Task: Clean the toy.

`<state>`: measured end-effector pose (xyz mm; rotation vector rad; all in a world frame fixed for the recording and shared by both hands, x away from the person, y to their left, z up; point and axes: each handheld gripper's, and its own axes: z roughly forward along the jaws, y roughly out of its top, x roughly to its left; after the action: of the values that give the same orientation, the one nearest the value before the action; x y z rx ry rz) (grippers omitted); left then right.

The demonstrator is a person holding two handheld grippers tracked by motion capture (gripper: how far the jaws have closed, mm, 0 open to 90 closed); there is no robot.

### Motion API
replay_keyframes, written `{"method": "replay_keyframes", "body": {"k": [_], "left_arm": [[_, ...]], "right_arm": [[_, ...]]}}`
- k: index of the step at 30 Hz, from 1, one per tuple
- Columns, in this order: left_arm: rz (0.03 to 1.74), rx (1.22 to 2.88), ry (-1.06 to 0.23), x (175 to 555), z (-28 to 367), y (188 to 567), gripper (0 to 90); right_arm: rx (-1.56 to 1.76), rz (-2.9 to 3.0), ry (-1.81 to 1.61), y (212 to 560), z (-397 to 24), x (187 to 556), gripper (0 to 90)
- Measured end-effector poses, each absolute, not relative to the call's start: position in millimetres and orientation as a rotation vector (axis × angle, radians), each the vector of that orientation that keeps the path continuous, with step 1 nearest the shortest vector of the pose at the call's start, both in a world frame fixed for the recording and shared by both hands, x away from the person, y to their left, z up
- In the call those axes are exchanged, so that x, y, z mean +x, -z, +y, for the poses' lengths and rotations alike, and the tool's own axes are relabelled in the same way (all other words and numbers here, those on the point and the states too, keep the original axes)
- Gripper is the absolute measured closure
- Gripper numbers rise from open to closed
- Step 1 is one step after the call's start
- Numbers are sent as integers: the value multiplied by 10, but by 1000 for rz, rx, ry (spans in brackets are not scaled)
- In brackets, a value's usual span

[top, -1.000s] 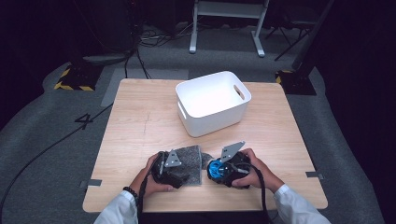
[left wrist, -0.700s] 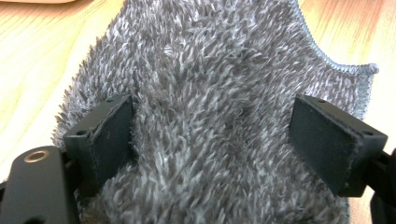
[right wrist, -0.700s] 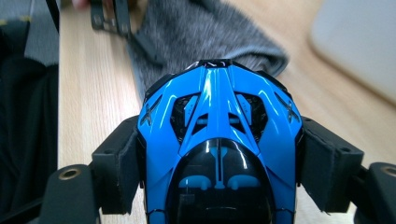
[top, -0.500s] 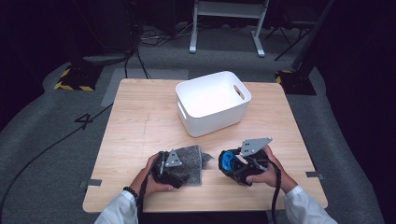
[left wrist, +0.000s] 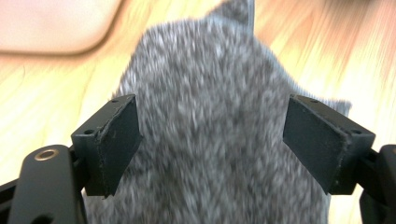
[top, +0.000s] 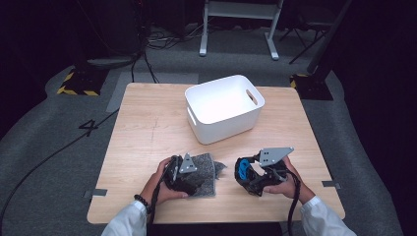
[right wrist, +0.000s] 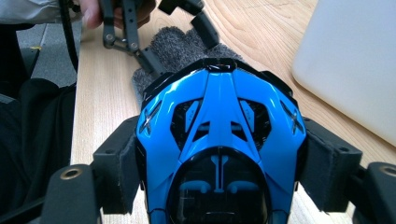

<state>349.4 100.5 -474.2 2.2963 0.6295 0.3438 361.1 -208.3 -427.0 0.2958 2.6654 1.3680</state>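
A grey felt cloth (top: 207, 166) lies near the table's front edge. My left gripper (top: 196, 178) rests over it with its jaws wide; in the left gripper view the cloth (left wrist: 210, 93) spans the gap between the pads of the left gripper (left wrist: 212, 140), which stand at its sides without squeezing it. To the right, my right gripper (top: 244, 175) is shut on a blue and black toy car (top: 241, 167). The right gripper view has the car (right wrist: 219, 107) clamped between both pads, nose pointing at the cloth (right wrist: 187, 49) and the left gripper (right wrist: 178, 44).
A white plastic bin (top: 216, 129) with handle slots stands at the middle back of the wooden table (top: 147, 128), and its wall (right wrist: 355, 60) is close on the right in the right gripper view. Dark floor, cables and a stand surround the table.
My right gripper has carried the blue car to the right, away from the cloth, and a little upward. The left gripper has stayed on the cloth, rising slightly.
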Motion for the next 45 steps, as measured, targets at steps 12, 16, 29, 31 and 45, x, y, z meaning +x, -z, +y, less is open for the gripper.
{"method": "replay_keyframes", "body": {"k": [12, 16, 29, 31, 45], "left_arm": [[547, 2490, -351, 3720, 736, 4838, 558], [521, 2480, -362, 3711, 755, 4815, 672], [329, 2085, -265, 3434, 708, 4332, 710], [314, 2072, -248, 3414, 677, 4326, 710], [256, 1968, -208, 3419, 532, 4246, 716]], "right_arm": [[301, 2667, -1381, 4306, -2113, 3616, 257], [303, 2653, -1396, 4302, -2133, 3620, 257], [261, 2631, -1436, 4350, -2043, 3604, 258], [262, 2622, -1450, 4349, -2048, 3603, 257], [248, 2553, -1517, 4295, -2054, 3597, 254]]}}
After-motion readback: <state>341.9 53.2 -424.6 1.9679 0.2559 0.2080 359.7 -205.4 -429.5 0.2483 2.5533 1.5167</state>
